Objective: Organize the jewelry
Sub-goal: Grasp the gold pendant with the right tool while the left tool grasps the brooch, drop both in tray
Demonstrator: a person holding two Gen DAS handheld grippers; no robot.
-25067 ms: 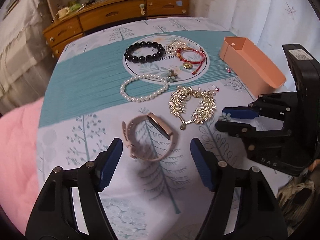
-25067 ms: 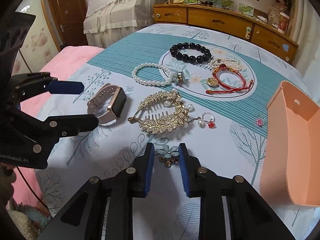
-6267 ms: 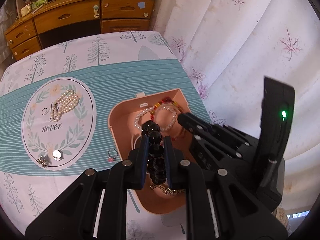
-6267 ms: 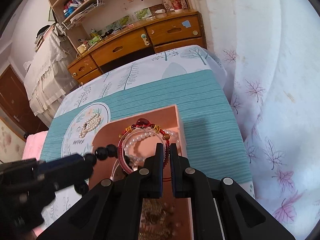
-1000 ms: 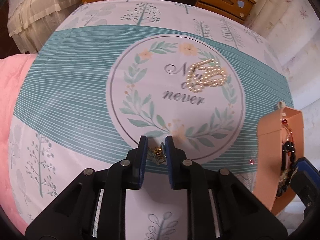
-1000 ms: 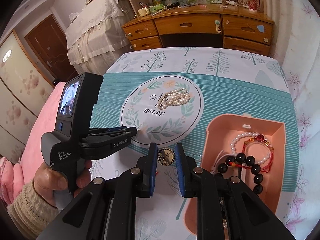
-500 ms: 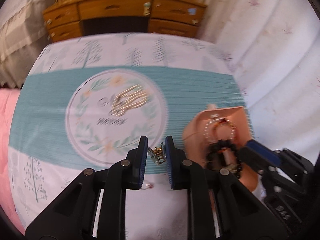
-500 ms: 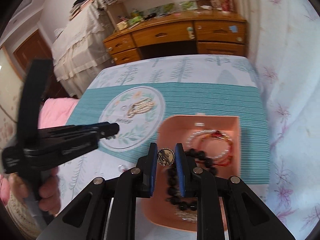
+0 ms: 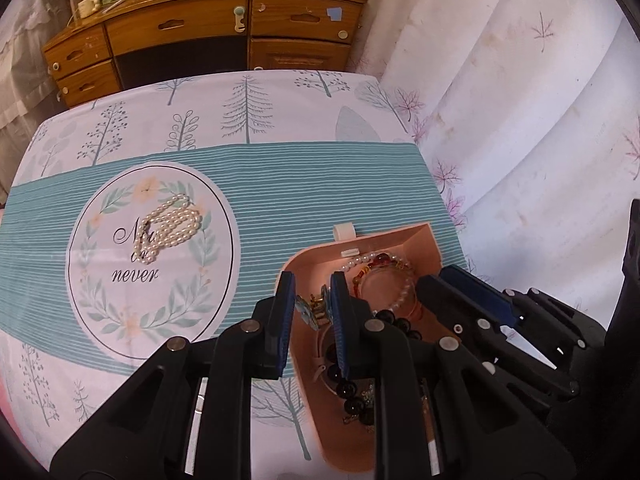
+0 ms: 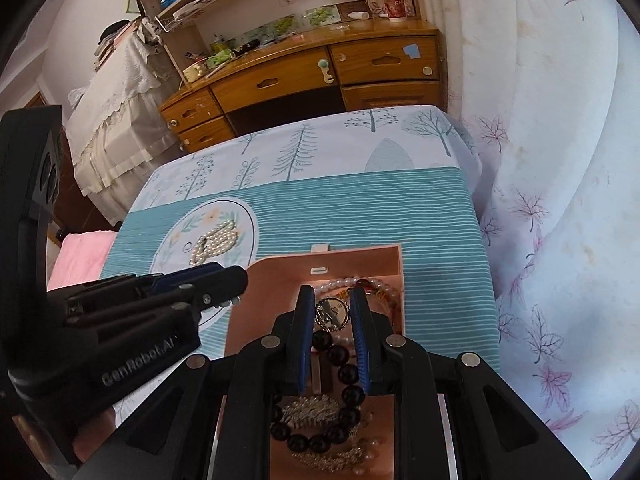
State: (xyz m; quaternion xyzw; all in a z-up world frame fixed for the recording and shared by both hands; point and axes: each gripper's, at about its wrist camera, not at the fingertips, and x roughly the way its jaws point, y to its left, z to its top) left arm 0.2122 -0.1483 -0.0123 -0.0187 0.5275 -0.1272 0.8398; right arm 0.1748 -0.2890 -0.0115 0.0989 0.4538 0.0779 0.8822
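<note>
My left gripper (image 9: 311, 308) is shut on a small flower brooch (image 9: 310, 312) and holds it over the near left edge of the peach box (image 9: 420, 236). My right gripper (image 10: 331, 312) is shut on a round gold pendant (image 10: 331, 311) above the same box (image 10: 360, 258). Inside the box lie a black bead bracelet (image 10: 344, 376), a pearl and red cord bracelet (image 9: 384, 264) and a gold hair comb (image 10: 312, 404). A pearl strand (image 9: 168, 226) lies on the round print of the cloth; it also shows in the right wrist view (image 10: 214, 244).
The box stands near the table's right edge, next to a white curtain (image 9: 520, 100). A wooden dresser (image 9: 200, 40) is behind the table. A pink bedcover (image 10: 76, 260) lies to the left. The left gripper's body (image 10: 100, 320) is close beside the right one.
Both grippers moved right, from over the cloth to above the box, each still holding its piece. The right gripper now sits further over the box's middle.
</note>
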